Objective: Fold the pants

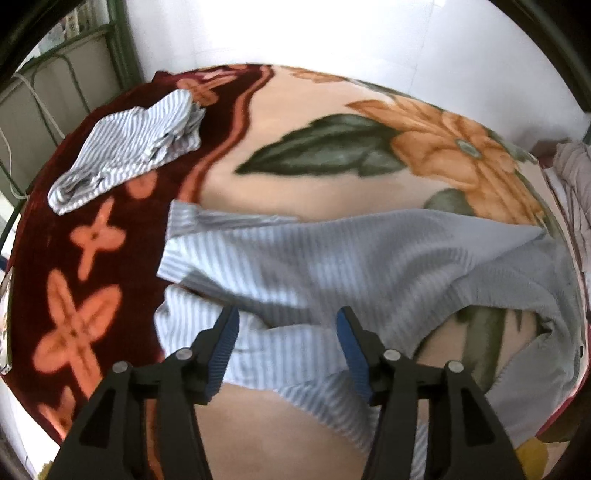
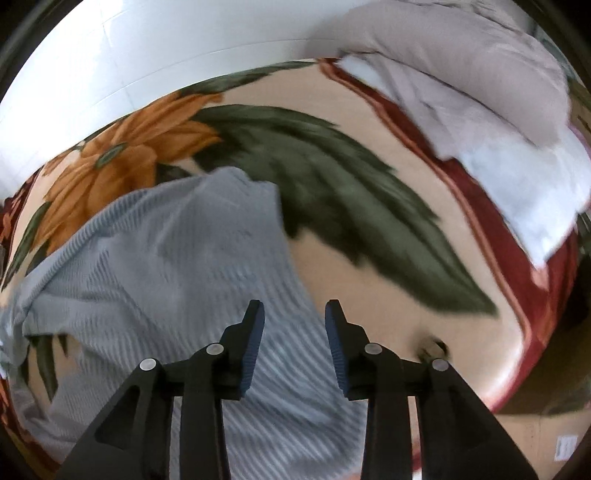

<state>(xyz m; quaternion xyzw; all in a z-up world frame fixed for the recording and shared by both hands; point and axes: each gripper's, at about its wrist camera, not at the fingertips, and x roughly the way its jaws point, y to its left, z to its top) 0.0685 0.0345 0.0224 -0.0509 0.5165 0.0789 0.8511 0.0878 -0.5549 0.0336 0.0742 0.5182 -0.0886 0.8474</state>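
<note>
Light blue and white striped pants lie spread across a floral blanket, legs pointing left, waist to the right. My left gripper hovers open above the nearer leg, nothing pinched between its blue pads. In the right wrist view the same pants cover the lower left, bunched at the waist end. My right gripper stands open above the pants' edge, with its pads clear of the cloth.
A second striped garment lies crumpled at the blanket's far left on the dark red border. Pale folded bedding sits at the far right. A white wall runs behind the bed; a green metal frame stands at the left.
</note>
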